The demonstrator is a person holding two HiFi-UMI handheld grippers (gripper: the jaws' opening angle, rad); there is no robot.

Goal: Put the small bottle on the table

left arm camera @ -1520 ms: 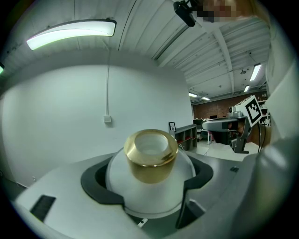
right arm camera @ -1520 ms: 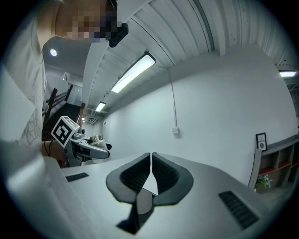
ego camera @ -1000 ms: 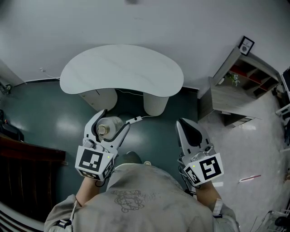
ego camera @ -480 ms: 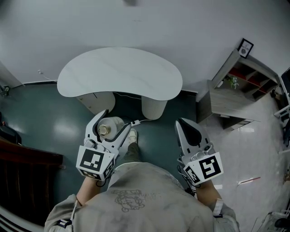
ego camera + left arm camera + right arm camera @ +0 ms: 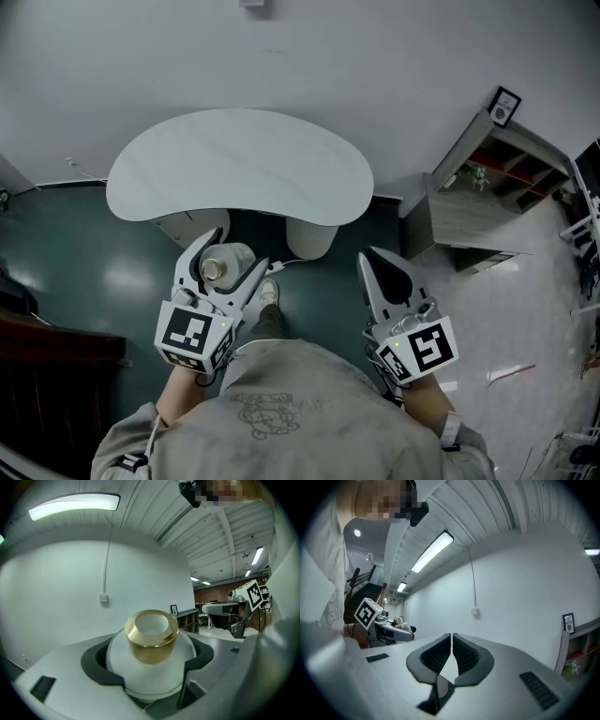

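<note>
A small white bottle (image 5: pixel 228 260) with a gold neck (image 5: pixel 150 636) sits between the jaws of my left gripper (image 5: pixel 225 255), which is shut on it; the jaws clasp its round body and the mouth points up toward the head camera. The left gripper hangs below the near edge of the white kidney-shaped table (image 5: pixel 239 166), over the dark green floor. My right gripper (image 5: pixel 378 258) is held at the same height to the right, shut with nothing in it; its black pads (image 5: pixel 452 656) nearly touch.
The table stands against a pale wall on two white pedestals (image 5: pixel 311 238). A grey shelf unit (image 5: pixel 487 178) with a framed picture stands at the right. The person's shoe (image 5: pixel 268 292) shows on the floor between the grippers. Dark furniture (image 5: pixel 47 347) is at the left.
The view has shifted: the table now sits lower and further left in the head view, closer to the grippers. The foot has stepped forward. Both grippers keep their hold.
</note>
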